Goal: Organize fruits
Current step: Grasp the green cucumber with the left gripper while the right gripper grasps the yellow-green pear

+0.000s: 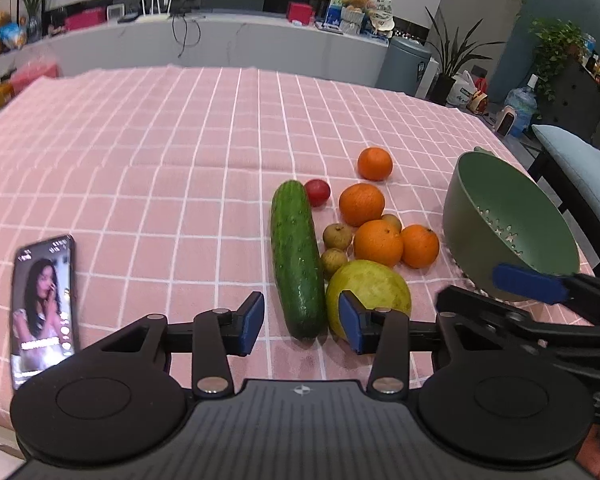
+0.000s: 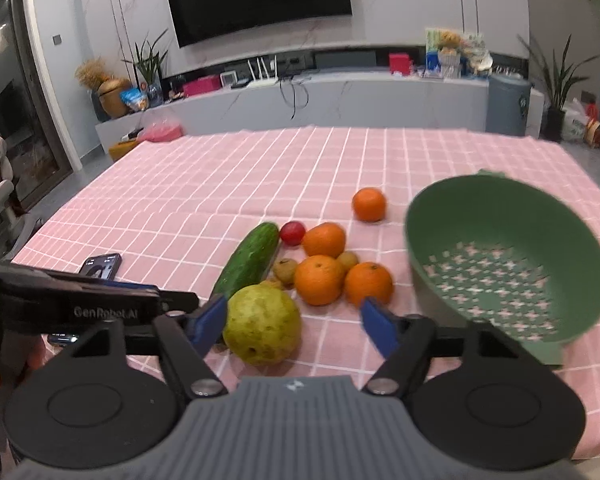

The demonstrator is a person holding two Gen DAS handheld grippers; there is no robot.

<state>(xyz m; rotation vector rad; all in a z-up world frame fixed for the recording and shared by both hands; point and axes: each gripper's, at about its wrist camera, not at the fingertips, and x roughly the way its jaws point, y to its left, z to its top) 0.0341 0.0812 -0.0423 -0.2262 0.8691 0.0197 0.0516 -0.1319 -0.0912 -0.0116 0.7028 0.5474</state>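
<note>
On the worktop (image 2: 220, 168) every fruit lies unsorted, the bowl (image 2: 500, 216) unfilled (both grippers released, nothing grasped).

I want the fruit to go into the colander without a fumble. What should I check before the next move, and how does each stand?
1. Colander empty: ok.
2. Colander upright: not ok, it looks tilted.
3. Left gripper free: ok, open around the cucumber end.
4. Right gripper free: ok, open, guava between the fingers, not pressed.
5. Phone clear of the fruit: ok.
6. Guava firmness: cannot tell.
</note>
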